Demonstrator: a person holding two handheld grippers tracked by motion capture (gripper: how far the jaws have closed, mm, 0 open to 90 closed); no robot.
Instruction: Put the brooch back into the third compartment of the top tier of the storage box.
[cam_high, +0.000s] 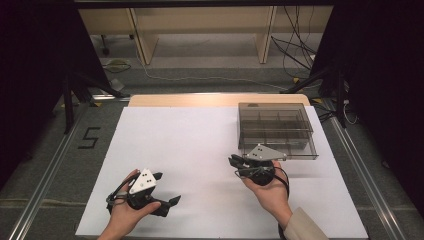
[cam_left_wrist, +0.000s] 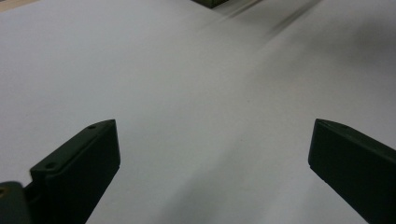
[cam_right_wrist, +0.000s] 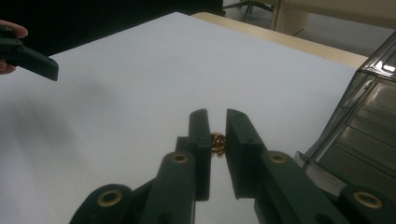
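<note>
**Gold trinket pinched in the right gripper beside the compartment box**

Gold trinket (cam_right_wrist: 217, 143), small, shiny and knotted in shape, sits between the two black jaws of the right gripper (cam_right_wrist: 217, 135), which are drawn close together and clamped on it from both sides. What exactly the object is cannot be told at this size. In the high view the right gripper (cam_high: 236, 163) is held in the person's right hand (cam_high: 268, 192) over the white surface (cam_high: 190, 145), its jaws pointing toward the left of the picture, just in front of the near edge of a smoky, see-through compartment box (cam_high: 276, 130). The box stands at the far right of the surface, divided into several cells, and its wall rises at the right edge of the right gripper view.

The left gripper (cam_high: 167, 189) rests low at the near left of the surface in the person's left hand (cam_high: 122, 215), well apart from the right one. Its jaws stand wide apart with nothing between them; in the left gripper view (cam_left_wrist: 212, 154) they frame bare white surface.
</note>
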